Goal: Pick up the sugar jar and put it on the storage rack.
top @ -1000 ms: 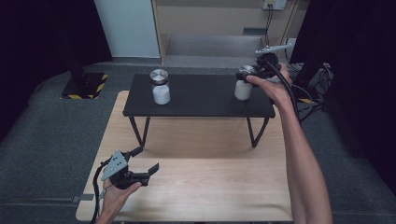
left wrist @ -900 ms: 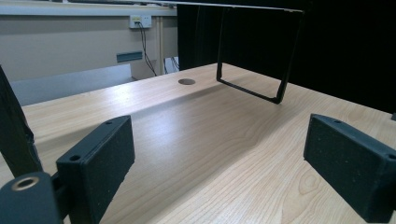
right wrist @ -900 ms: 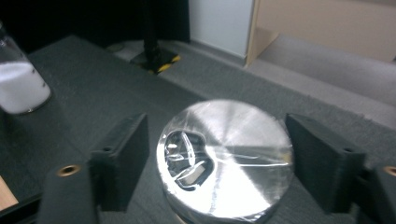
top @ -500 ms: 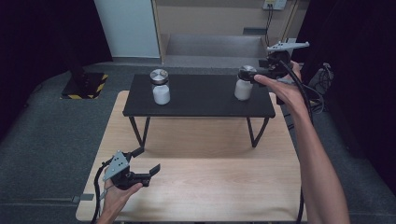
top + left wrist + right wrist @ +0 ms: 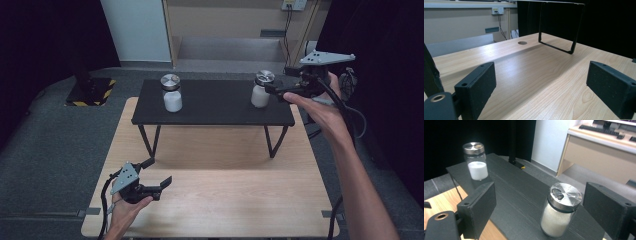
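While my right gripper (image 5: 274, 91) hangs at the far right end of the black shelf (image 5: 215, 110), its jaws stand wide apart and hold nothing. From the right gripper view, the near jar (image 5: 560, 210) sits between the jaws but apart from both, with open room on each side. That jar holds white grains under a metal lid and stands upright close to the shelf's right edge. The second jar (image 5: 171, 93) stands upright toward the shelf's left end, well apart from the first, and the dark top between them is bare. Beyond the shelf's far edge I see grey floor and a pale cabinet (image 5: 235, 22); a black-and-yellow base (image 5: 90, 92) sits on the floor off the left end.

My left gripper (image 5: 156, 176) rests low near the front left corner of the wooden table (image 5: 215, 200), jaws also spread wide, nothing in them. From the left gripper view, the wood ahead runs bare up to the shelf's thin black leg frame (image 5: 560, 27), with a round hole (image 5: 522, 42) in the tabletop beside it. The table's left edge is close to my left hand (image 5: 125, 210); the right side lies open under my right forearm (image 5: 360, 180). Cables (image 5: 350, 115) trail from the right gripper past the table's right edge.
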The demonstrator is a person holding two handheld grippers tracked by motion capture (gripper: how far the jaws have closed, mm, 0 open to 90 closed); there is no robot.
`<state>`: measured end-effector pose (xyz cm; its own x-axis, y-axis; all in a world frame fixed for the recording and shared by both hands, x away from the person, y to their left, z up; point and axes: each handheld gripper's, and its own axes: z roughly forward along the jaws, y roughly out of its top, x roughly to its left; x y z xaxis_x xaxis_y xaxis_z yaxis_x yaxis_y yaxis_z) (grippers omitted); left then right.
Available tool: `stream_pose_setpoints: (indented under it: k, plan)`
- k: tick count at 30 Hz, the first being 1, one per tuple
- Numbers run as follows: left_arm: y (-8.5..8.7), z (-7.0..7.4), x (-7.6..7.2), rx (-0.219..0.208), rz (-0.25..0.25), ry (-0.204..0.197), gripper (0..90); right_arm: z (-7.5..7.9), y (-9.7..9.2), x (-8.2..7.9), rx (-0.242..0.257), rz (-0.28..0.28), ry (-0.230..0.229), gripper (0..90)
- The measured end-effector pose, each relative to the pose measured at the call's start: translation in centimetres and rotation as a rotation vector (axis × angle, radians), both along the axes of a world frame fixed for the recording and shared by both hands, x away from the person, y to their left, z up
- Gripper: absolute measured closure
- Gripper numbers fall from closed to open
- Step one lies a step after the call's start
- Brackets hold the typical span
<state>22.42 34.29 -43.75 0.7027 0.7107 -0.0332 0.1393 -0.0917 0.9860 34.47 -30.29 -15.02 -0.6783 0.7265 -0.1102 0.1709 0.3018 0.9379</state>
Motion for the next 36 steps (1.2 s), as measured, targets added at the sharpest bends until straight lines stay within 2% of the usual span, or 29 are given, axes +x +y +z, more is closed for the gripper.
stream_pose_setpoints:
  k: [5,9,18,26,31,36]
  plan:
    - [-0.1,0.0,0.0,-0.001,-0.004,-0.001,7.5,-0.4,-0.7,-2.2,0.03,0.026,-0.03,11.4]
    - [-0.2,0.0,0.0,0.003,-0.007,-0.002,7.5,-0.8,-1.0,-3.9,0.03,0.044,-0.043,11.4]
    - [-0.2,0.1,-0.1,0.008,-0.011,-0.004,7.5,-2.6,-1.7,-6.1,0.037,0.077,-0.033,11.5]
    - [-0.2,0.1,-0.1,0.01,-0.009,-0.003,7.5,-4.3,-1.8,-7.0,0.05,0.096,-0.03,11.5]
    - [-0.2,0.1,-0.2,0.009,-0.01,-0.004,7.5,-5.7,-2.0,-6.9,0.063,0.103,-0.009,11.5]
    - [-0.3,0.1,0.0,0.012,-0.015,-0.004,7.5,-6.3,-2.0,-6.9,0.067,0.1,-0.005,11.5]
